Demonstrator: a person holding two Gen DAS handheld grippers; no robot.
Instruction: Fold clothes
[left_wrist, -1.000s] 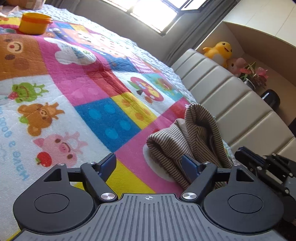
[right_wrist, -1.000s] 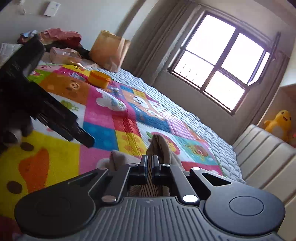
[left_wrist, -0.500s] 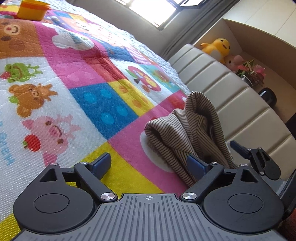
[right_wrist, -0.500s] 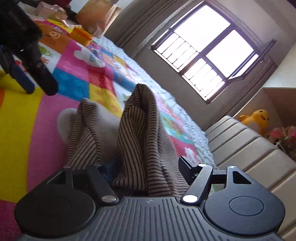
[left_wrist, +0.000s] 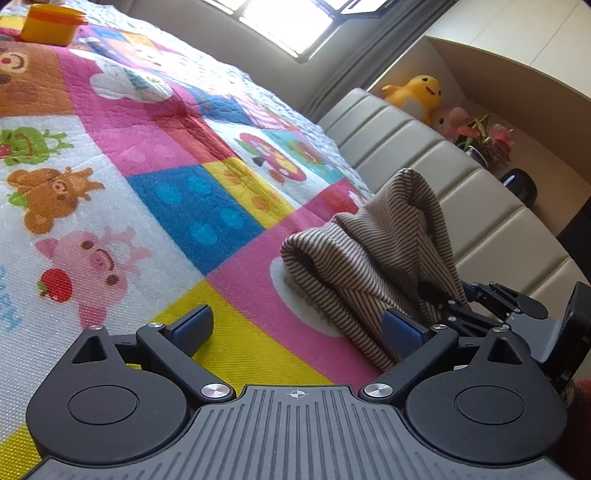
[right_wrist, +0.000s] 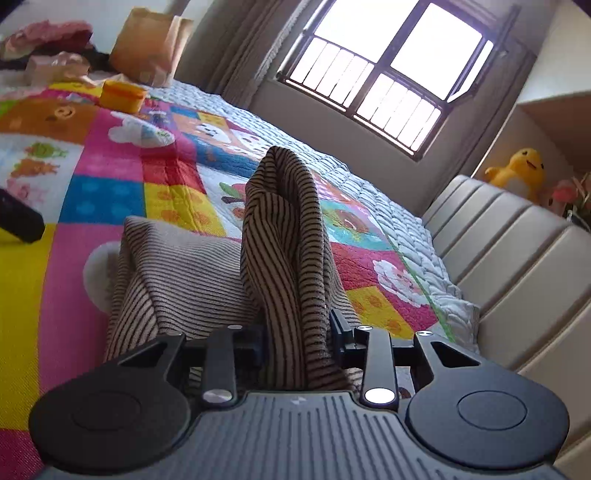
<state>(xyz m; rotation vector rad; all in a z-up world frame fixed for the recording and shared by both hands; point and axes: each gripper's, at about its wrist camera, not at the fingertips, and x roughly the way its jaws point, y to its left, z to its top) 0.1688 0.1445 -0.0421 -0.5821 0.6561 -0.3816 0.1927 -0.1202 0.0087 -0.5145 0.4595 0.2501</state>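
Right gripper (right_wrist: 297, 338) clamps the striped garment (right_wrist: 280, 236); left gripper (left_wrist: 297, 326) gapes wide; orange tub (right_wrist: 122, 95) on quilt (left_wrist: 110, 155), contents unseen.

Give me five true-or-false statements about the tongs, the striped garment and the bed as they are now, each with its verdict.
1. The left tongs are open with no cloth between them. True.
2. The right tongs are closed on a fold of the striped garment. True.
3. The striped garment lies spread flat on the quilt. False: it is bunched up and stands in a peak.
4. The orange container sits on top of the garment. False: it sits far up the quilt, apart from it.
5. A yellow plush toy lies on the quilt. False: it sits on a ledge behind the padded headboard.
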